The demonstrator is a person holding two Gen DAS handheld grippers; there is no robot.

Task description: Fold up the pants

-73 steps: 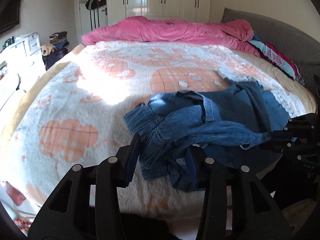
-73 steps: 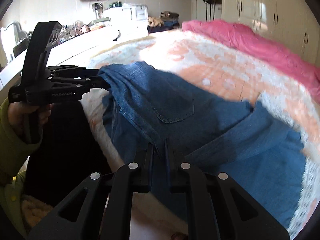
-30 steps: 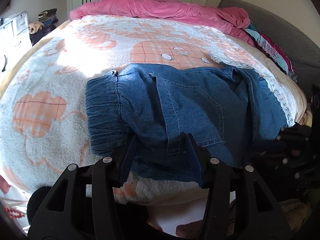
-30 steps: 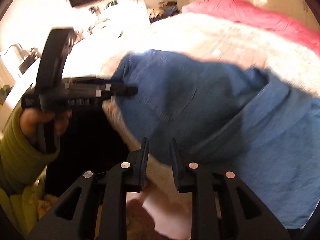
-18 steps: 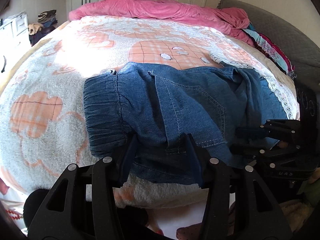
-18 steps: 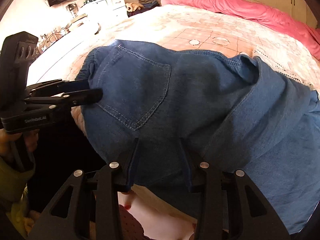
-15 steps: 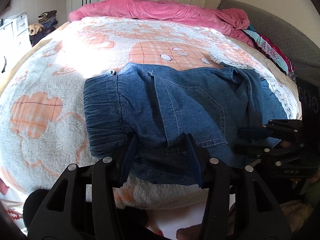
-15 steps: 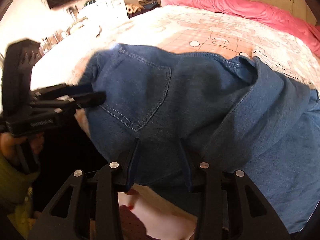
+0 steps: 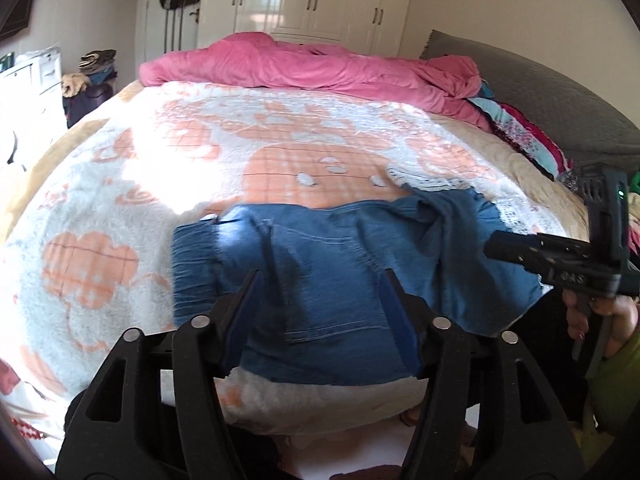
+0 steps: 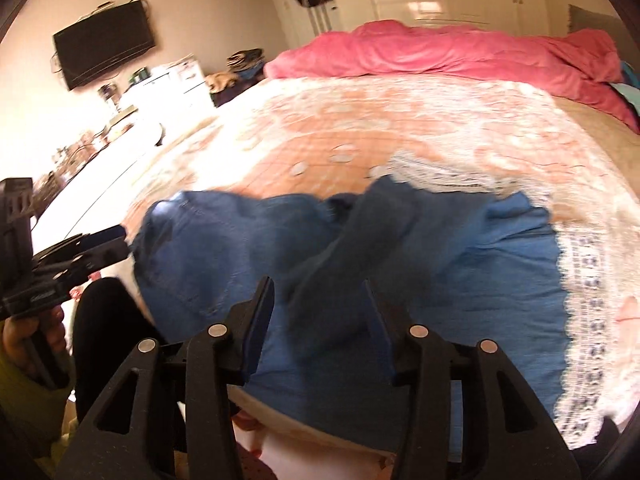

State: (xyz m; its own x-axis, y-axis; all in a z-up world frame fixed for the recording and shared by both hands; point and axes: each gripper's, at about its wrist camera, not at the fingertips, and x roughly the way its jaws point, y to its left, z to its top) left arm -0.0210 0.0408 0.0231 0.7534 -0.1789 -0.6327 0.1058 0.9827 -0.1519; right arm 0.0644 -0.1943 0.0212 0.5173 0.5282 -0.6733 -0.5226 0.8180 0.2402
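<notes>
Pants (image 9: 328, 276) lie spread across the bed's (image 9: 120, 208) near edge. The left hand-held gripper (image 9: 320, 312) and right hand-held gripper (image 10: 320, 320) have just been opening; both stand parted above the denim, gripping nothing.

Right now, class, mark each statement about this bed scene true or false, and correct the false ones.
1. The denim pants lie on the bed near its front edge. True.
2. The left gripper is clamped on the pants. False: its jaws stand open, having just widened.
3. A pink duvet lies heaped at the bed's far end. True.
4. The right gripper holds a pillow. False: its jaws are open and empty.
</notes>
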